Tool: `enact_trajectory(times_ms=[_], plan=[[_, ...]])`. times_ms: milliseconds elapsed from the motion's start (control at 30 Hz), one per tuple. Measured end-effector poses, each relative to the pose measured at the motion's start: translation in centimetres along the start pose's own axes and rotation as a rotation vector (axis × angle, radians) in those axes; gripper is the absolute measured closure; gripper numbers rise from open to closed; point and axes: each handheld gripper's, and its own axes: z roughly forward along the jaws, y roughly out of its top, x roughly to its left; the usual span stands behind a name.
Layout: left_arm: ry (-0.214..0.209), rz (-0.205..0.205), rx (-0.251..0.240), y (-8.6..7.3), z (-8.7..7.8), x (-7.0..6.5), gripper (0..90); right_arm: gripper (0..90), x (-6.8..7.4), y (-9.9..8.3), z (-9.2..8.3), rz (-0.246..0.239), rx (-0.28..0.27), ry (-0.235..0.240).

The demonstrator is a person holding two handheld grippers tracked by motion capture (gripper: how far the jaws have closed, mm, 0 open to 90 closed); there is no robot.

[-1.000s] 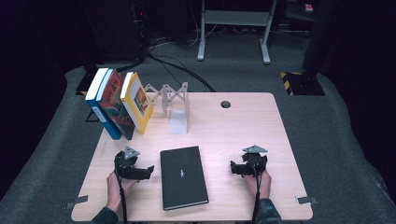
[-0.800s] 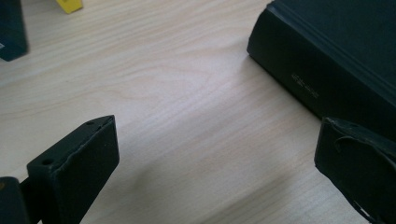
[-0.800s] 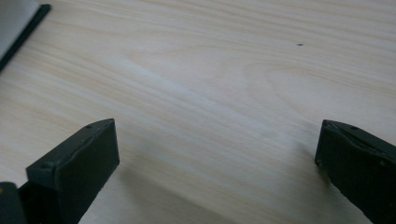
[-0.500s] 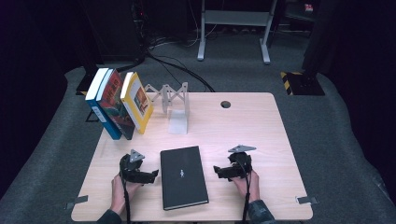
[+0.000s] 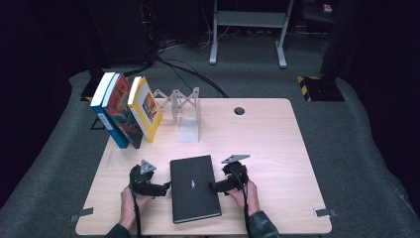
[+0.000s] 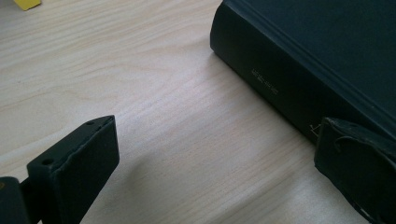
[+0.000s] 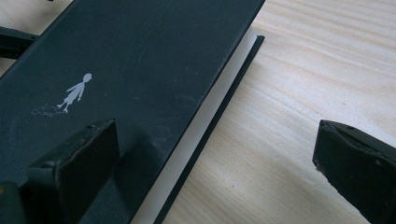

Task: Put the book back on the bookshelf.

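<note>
Flat on the near middle of the bench (image 5: pixel 277 148) lies a black hardcover book (image 5: pixel 193 186), cover up, with a small pale figure of a person printed on it and its long sides running near to far. Its spine faces left and its white page edge faces right. The left claw (image 5: pixel 166 186) sits at the spine side, jaws spread wide; in the left gripper view one jaw stands against the spine (image 6: pixel 280 88), though whether it touches cannot be told, and the other is over bare wood well to the side. The right claw (image 5: pixel 213 187) meets the book from the right, also wide: in the right gripper view one jaw stands over the cover (image 7: pixel 140 60) and the other over the wood beyond the page edge, so the jaws straddle that edge without closing on it. A hand holds each claw from the near edge. Farther off, at the far left of the bench, three books (image 5: pixel 126 110) lean together, blue, red and yellow, with a white folding bookend rack (image 5: pixel 185 111) just right of them. A round cable hole (image 5: pixel 239 110) sits near the far edge.
</note>
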Motion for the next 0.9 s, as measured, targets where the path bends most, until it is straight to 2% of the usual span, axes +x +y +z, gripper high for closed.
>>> enact_trajectory(times_ms=[133,167,233,367,400,433,533,600,633,667,900], plan=[[0.001,-0.014,-0.012,-0.1,0.1,-0.1,0.0,0.0,-0.2,0.0,0.1,-0.001,0.001,0.007],[0.004,-0.010,-0.011,-0.1,0.1,-0.1,0.0,0.0,-0.1,0.0,0.1,0.014,0.006,0.007],[0.001,-0.009,0.004,0.0,0.0,-0.1,0.1,0.0,-0.1,0.1,0.1,-0.007,0.009,0.005],[0.009,-0.017,-0.009,0.2,0.3,-0.3,0.1,0.0,-0.1,0.1,0.0,-0.015,0.011,-0.015],[0.004,-0.016,-0.002,0.3,0.3,-0.4,0.1,0.0,-0.1,0.1,-0.1,-0.003,0.017,-0.011],[0.007,-0.020,-0.015,0.3,0.5,-0.5,0.1,0.0,-0.2,0.1,-0.1,0.003,0.016,-0.010],[0.005,-0.019,-0.013,0.6,0.6,-0.6,0.1,0.0,-0.6,-0.1,-0.2,-0.001,0.012,-0.004],[-0.002,-0.021,-0.008,0.8,0.8,-0.7,0.1,0.0,-0.7,-0.1,-0.3,0.013,0.017,-0.003],[-0.005,-0.018,-0.001,0.9,0.8,-0.7,0.1,0.0,-0.9,-0.1,-0.3,0.003,0.013,-0.002],[-0.005,-0.013,0.000,1.0,0.9,-0.7,0.1,0.0,-0.9,-0.2,-0.4,0.024,0.018,-0.001],[-0.010,-0.022,-0.008,1.5,1.6,-1.2,0.2,0.0,-1.8,-0.5,-0.7,0.028,0.003,0.001]])
